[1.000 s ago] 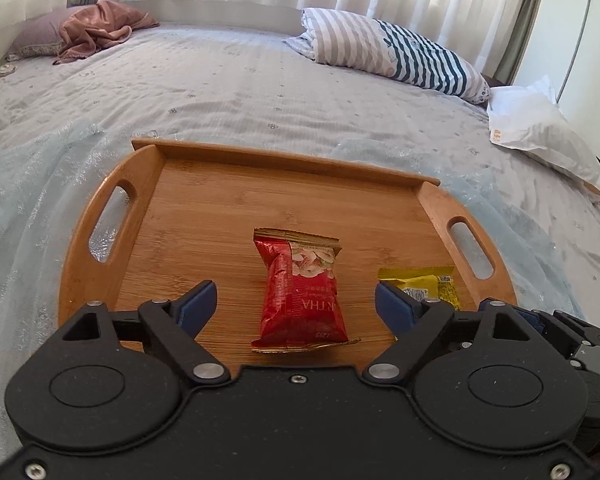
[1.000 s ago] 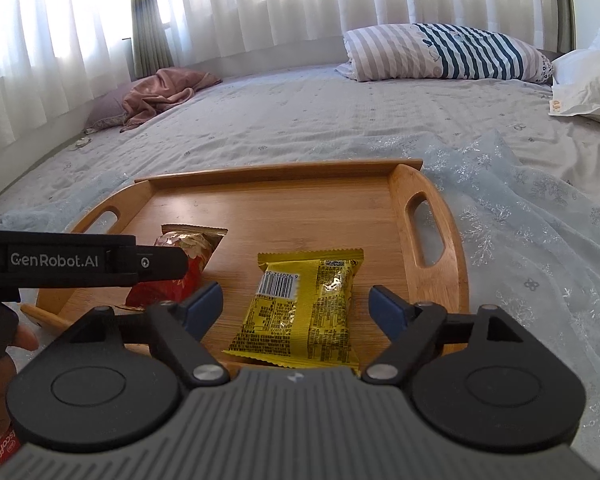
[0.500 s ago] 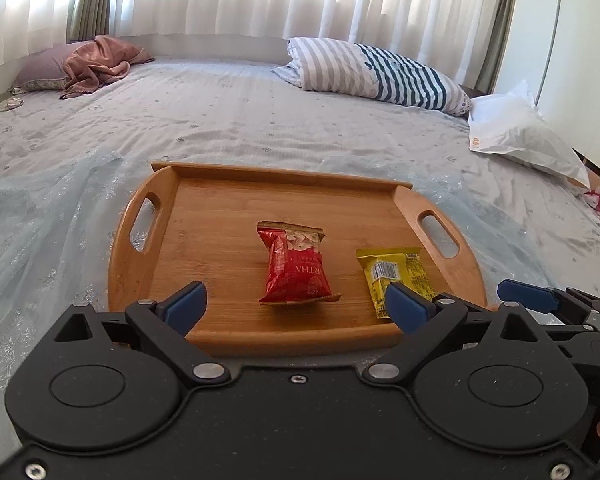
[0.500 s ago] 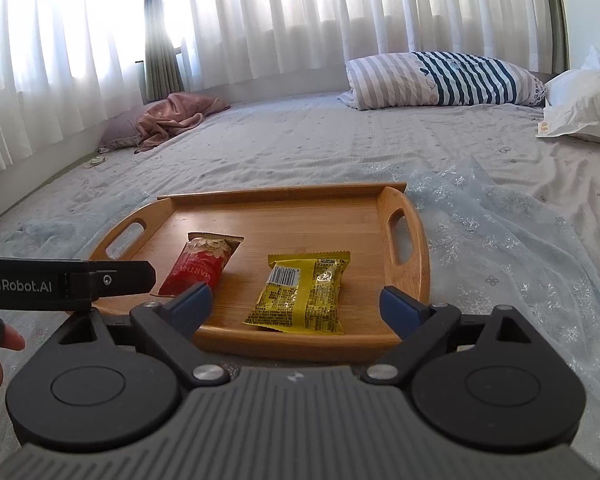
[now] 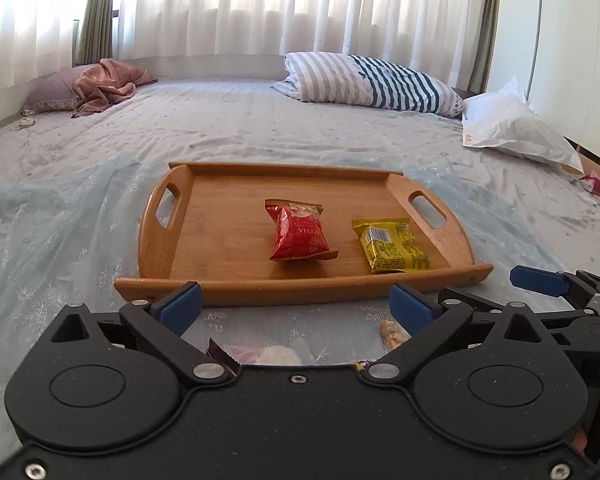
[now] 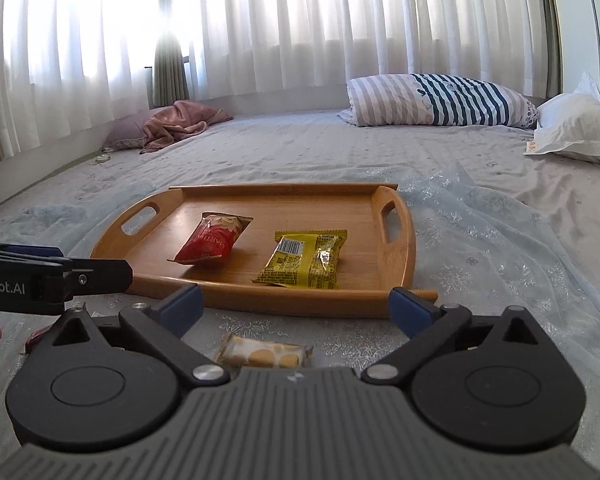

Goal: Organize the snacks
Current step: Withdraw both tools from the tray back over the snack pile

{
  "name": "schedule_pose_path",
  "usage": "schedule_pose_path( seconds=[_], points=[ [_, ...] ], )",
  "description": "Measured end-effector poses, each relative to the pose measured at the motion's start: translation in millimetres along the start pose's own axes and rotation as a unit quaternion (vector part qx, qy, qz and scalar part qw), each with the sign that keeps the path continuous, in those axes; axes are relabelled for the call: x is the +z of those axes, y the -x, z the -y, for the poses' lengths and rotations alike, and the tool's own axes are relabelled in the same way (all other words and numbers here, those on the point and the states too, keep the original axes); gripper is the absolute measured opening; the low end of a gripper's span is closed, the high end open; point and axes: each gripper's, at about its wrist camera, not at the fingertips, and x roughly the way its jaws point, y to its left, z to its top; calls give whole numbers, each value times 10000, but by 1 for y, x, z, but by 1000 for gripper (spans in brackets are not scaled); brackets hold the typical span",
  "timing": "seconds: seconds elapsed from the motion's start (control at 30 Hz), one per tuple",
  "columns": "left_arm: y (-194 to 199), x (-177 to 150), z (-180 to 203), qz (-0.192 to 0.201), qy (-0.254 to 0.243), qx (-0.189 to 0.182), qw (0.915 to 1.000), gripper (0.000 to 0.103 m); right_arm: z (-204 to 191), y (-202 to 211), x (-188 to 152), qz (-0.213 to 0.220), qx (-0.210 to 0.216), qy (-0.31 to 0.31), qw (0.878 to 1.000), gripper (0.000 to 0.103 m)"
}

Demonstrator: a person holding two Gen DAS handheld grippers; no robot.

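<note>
A wooden tray (image 5: 228, 232) (image 6: 300, 208) lies on the bed. On it a red snack packet (image 5: 298, 236) (image 6: 210, 240) sits left of a yellow packet (image 5: 392, 244) (image 6: 304, 260). My left gripper (image 5: 296, 305) hovers just short of the tray's front rim, its jaws opening with nothing between them. My right gripper (image 6: 297, 306) is beside it on the right, jaws also opening and empty. On the bed below them lie a biscuit packet (image 6: 266, 354) (image 5: 392, 330) and a purple-and-white packet (image 5: 256, 354).
A sheer pale-blue cloth (image 5: 60, 232) is spread under the tray. At the far side are a striped pillow (image 5: 372, 84), a white plastic bag (image 5: 516, 132) and a pink blanket (image 5: 108, 86). Curtains close off the back. A dark red packet (image 6: 34, 338) shows at the left edge.
Both grippers have drawn back from the tray and their jaws have widened. The red and yellow packets stay on the tray. Loose packets on the bed have come into view.
</note>
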Motion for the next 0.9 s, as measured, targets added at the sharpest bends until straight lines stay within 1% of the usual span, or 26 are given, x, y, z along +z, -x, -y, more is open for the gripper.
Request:
schedule_pose_path(
  seconds=[0.1,0.27,0.47,0.67,0.9],
  points=[
    [0,-7,-5,-85,99,22,9999,100,-2,6,-7,36,-24,40,10000,103],
    [6,-18,-6,-89,64,41,9999,100,-3,15,-18,69,-120,47,9999,103],
    [15,-27,-11,-58,127,55,9999,100,-5,26,-30,83,-227,140,9996,103],
    [27,-40,-18,15,234,104,9997,100,-3,37,-44,134,-382,-23,9992,103],
    [40,-57,-24,25,372,247,9990,100,-9,48,-62,156,-621,88,9979,103]
  ],
)
